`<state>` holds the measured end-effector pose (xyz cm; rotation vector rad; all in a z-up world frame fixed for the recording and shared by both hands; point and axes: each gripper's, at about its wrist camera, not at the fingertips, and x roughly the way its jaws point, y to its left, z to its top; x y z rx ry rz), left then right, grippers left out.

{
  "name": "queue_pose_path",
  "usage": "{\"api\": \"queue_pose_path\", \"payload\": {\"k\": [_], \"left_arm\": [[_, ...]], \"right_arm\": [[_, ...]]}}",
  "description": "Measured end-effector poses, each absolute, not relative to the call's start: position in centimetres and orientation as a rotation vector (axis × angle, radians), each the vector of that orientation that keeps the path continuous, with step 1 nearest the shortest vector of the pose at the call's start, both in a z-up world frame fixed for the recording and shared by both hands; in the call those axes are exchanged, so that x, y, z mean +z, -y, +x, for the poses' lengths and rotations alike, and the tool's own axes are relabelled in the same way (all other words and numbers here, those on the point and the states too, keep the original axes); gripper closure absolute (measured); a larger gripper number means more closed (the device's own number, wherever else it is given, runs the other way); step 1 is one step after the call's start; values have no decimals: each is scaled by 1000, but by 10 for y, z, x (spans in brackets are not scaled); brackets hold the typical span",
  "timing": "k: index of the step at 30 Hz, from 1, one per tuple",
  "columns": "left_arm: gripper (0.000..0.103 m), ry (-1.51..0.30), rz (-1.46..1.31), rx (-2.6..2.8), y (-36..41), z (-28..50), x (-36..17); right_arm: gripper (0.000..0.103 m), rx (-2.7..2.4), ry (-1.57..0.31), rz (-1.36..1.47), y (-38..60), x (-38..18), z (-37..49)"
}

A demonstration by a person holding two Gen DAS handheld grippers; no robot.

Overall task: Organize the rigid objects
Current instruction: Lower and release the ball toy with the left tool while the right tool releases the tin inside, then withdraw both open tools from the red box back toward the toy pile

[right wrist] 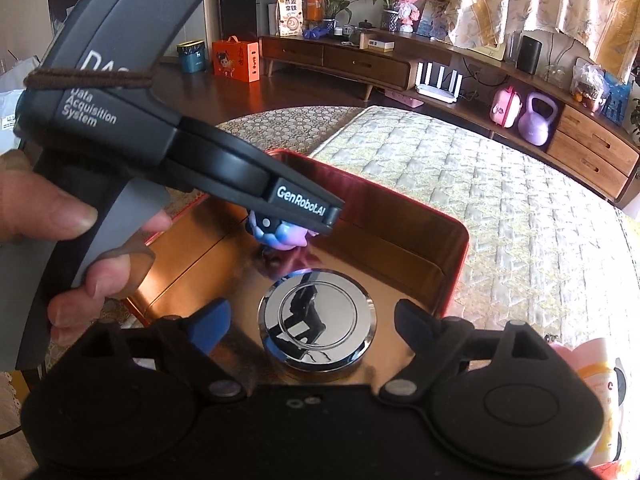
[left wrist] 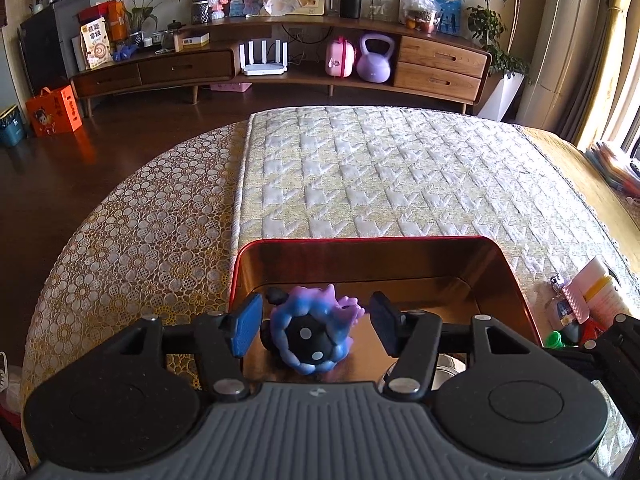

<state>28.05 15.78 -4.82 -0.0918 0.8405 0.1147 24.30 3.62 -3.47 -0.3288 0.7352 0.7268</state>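
Note:
A purple-blue spiky toy figure with a black dotted ball [left wrist: 310, 332] sits inside a red tin with a shiny golden inside [left wrist: 360, 239]. My left gripper [left wrist: 316, 328] straddles the toy, and small gaps show between its pads and the toy. In the right wrist view the same toy [right wrist: 280, 236] lies under the left gripper's body [right wrist: 304, 204], which a hand [right wrist: 80, 216] holds. A round chrome disc [right wrist: 316, 324] rests on the floor of the tin [right wrist: 456, 264]. My right gripper [right wrist: 314, 320] stands wide open around it, both fingers apart from it.
The tin lies on a quilted mat [left wrist: 380, 168] over a lace-covered round table [left wrist: 132, 232]. Right of the tin are a green item [left wrist: 554, 338], a pink toothed piece [left wrist: 576, 300] and a white tube [left wrist: 600, 288]. A wooden cabinet [left wrist: 280, 60] stands far behind.

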Motion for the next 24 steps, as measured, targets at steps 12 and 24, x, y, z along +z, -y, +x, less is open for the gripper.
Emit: {"api": "queue_pose_path", "payload": {"k": [12, 24], "left_arm": [[44, -812, -71, 111, -147, 253, -30], [44, -769, -60, 83, -125, 221, -6]], "right_arm": [[8, 716, -698, -216, -3, -7, 230], [2, 695, -659, -110, 38, 12, 200]]}}
